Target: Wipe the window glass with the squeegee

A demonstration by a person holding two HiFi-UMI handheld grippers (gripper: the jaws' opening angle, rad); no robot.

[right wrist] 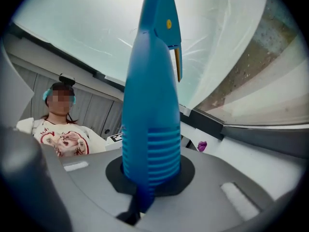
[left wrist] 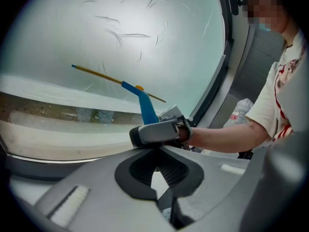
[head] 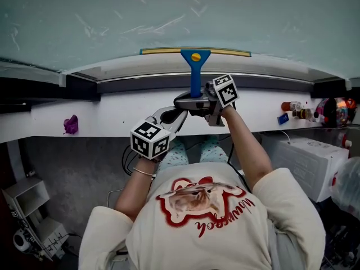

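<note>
Head view. Window glass fills the top of the frame, streaked with thin smears. Both of the person's forearms reach up toward 12 o'clock over the white sill, the right one further out than the left.

Right gripper: jaws pinch the ribbed lower end of the squeegee handle. In the right gripper view the handle stands straight up out of the clamped pads.

Left gripper: sits at 8 o'clock of the right one, just beside it, tips pointing toward it. In the left gripper view its jaws are pressed together with nothing between them.

Squeegee: blue handle widens to a fork at 12 o'clock, with a yellow dot on it. The long blade bar lies level along the bottom edge of the glass.
</note>
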